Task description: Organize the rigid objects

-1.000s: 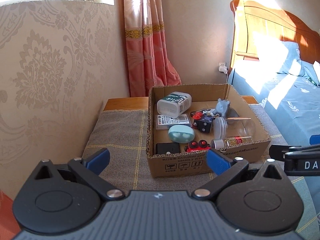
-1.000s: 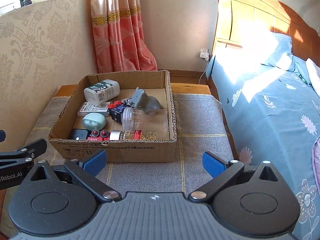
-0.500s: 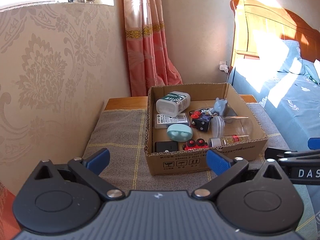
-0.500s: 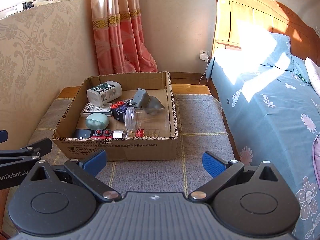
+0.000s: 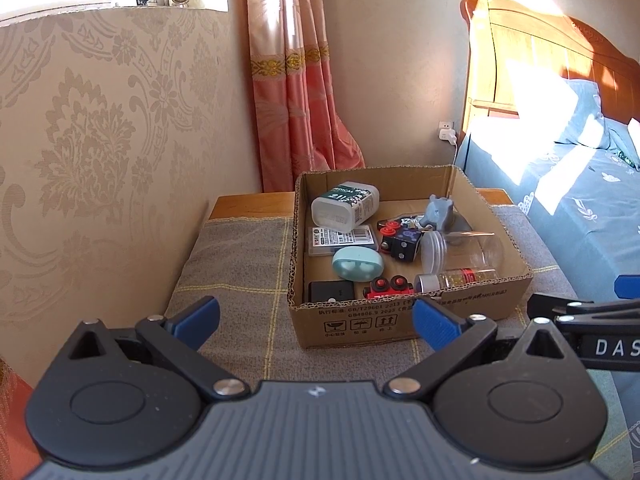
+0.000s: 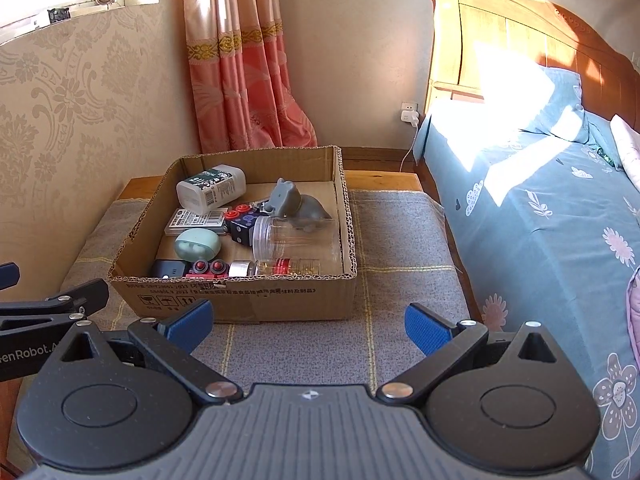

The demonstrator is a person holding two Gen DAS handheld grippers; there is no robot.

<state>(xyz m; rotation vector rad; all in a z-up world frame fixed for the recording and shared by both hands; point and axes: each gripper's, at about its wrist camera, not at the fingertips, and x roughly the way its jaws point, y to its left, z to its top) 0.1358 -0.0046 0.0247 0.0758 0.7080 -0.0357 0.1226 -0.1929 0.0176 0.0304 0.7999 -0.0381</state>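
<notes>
A cardboard box (image 5: 404, 322) (image 6: 256, 294) stands on a grey checked cloth. Inside lie a white bottle (image 5: 345, 205) (image 6: 211, 191), a grey hippo figure (image 5: 440, 212) (image 6: 292, 202), a clear jar on its side (image 5: 460, 250) (image 6: 296, 237), a mint oval case (image 5: 357, 264) (image 6: 197, 244), a small spice bottle (image 5: 456, 278) (image 6: 284, 267), a red toy train (image 5: 387, 286) and a black box (image 5: 331, 291). My left gripper (image 5: 316, 316) is open, short of the box's front wall. My right gripper (image 6: 308, 318) is open too, nothing between its fingers.
A papered wall (image 5: 100, 140) runs along the left, with pink curtains (image 5: 296, 92) behind the box. A bed with a blue floral cover (image 6: 560, 220) and wooden headboard (image 6: 500, 36) borders the right. Bare cloth (image 6: 400, 240) lies right of the box.
Both grippers have drawn back a little from the box, which now looks smaller and farther. Both stay open; nothing in the box has moved.
</notes>
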